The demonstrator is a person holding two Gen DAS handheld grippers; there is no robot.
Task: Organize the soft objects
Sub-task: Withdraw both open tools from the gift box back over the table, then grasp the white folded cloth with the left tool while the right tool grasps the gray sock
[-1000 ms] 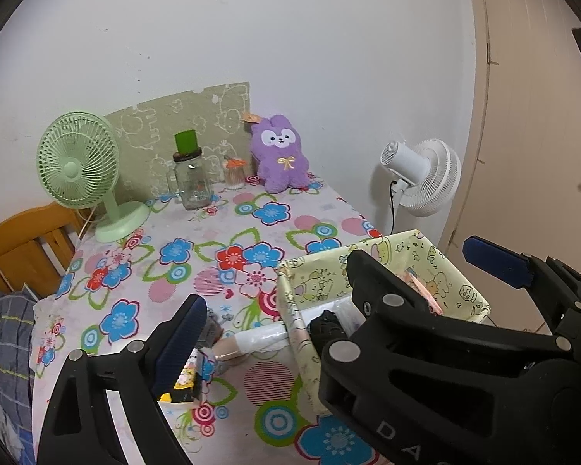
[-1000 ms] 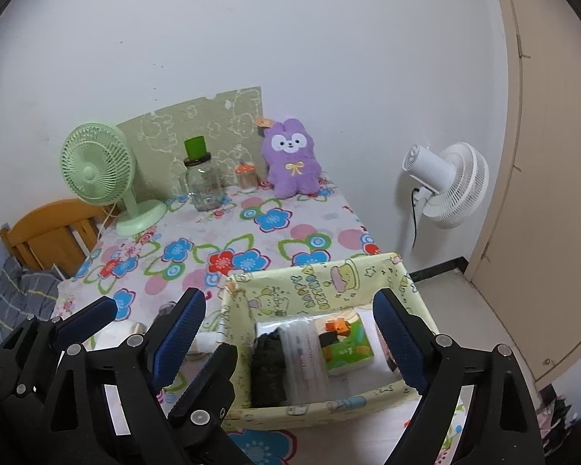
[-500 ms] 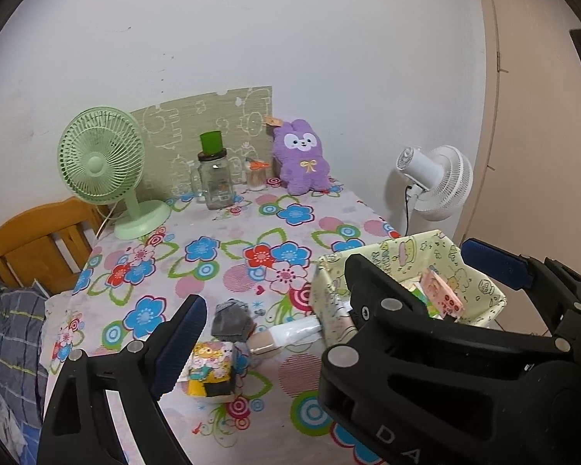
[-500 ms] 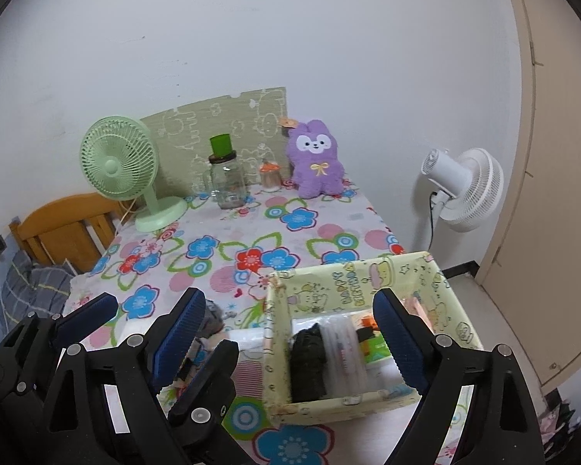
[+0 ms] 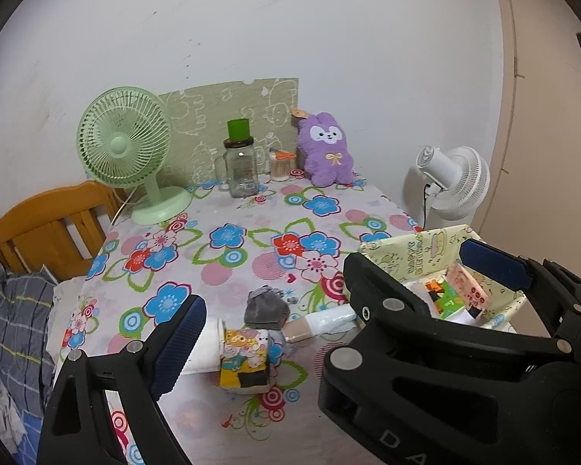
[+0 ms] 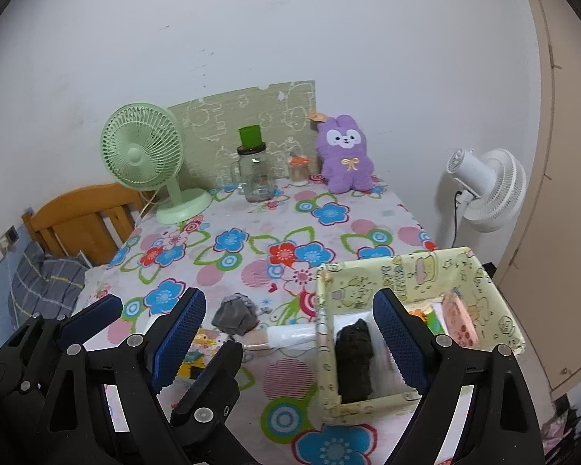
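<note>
Both grippers hover side by side over the near edge of a floral table, each open and empty. My left gripper (image 5: 290,310) faces a grey cloth bundle (image 5: 265,306), a cartoon-print packet (image 5: 246,360) and a wrapped roll (image 5: 317,323). Its right finger is hidden behind the right gripper's black frame. My right gripper (image 6: 288,298) spans the grey bundle (image 6: 236,314) and the left wall of a yellow fabric box (image 6: 391,267). The box holds a black folded cloth (image 6: 354,356) and a pink packet (image 6: 459,321). A purple plush rabbit (image 6: 344,159) sits against the far wall.
At the table's back stand a green desk fan (image 5: 124,147), a glass jar with a green lid (image 5: 242,170) and a small jar (image 5: 281,164). A white floor fan (image 6: 484,190) stands right of the table, a wooden chair (image 5: 46,228) and striped bedding left.
Both grippers have moved left along the table's near edge, so the yellow box has slid right in both views. The grey bundle and printed packet have come into fuller view. Jaws unchanged.
</note>
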